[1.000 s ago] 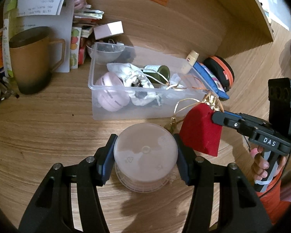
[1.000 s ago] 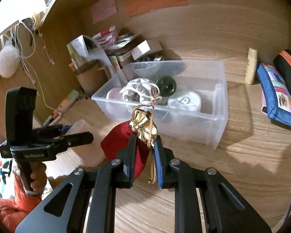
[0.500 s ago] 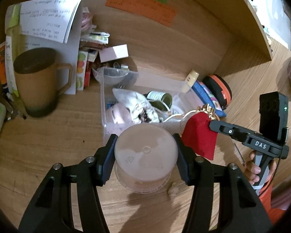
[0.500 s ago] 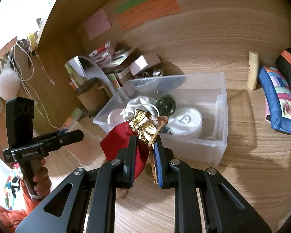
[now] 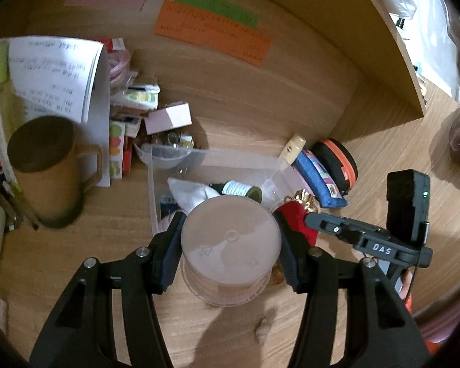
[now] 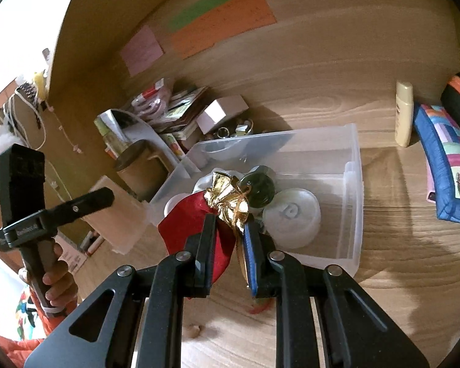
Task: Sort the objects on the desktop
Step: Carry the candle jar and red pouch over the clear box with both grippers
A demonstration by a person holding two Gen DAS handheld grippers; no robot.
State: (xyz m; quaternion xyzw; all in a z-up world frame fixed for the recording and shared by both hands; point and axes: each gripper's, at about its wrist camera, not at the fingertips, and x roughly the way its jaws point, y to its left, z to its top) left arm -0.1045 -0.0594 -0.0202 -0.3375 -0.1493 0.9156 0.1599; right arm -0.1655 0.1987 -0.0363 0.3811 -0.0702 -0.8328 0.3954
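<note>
Left gripper (image 5: 230,242) clamps round plastic tub (image 5: 230,239); right gripper (image 6: 227,233) pinches red gold-topped pouch (image 6: 196,224). Both hang over clear bin's near rim (image 6: 357,202); bare desk (image 6: 398,245) beside.

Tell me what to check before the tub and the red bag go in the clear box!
1. Left gripper squeezing the round plastic tub: ok, a pad presses on each side.
2. Right gripper pinching the red bag at its gold-tied neck: ok.
3. Tub lifted off the desk: ok, its shadow lies below it.
4. Room in the clear box: ok on the far side; the near side holds a white lidded jar, a dark bottle and white cloth.
5. The two grippers keeping apart: not ok, the bag hangs right beside the left gripper's finger.
6. Whether the tub is empty: cannot tell.
</note>
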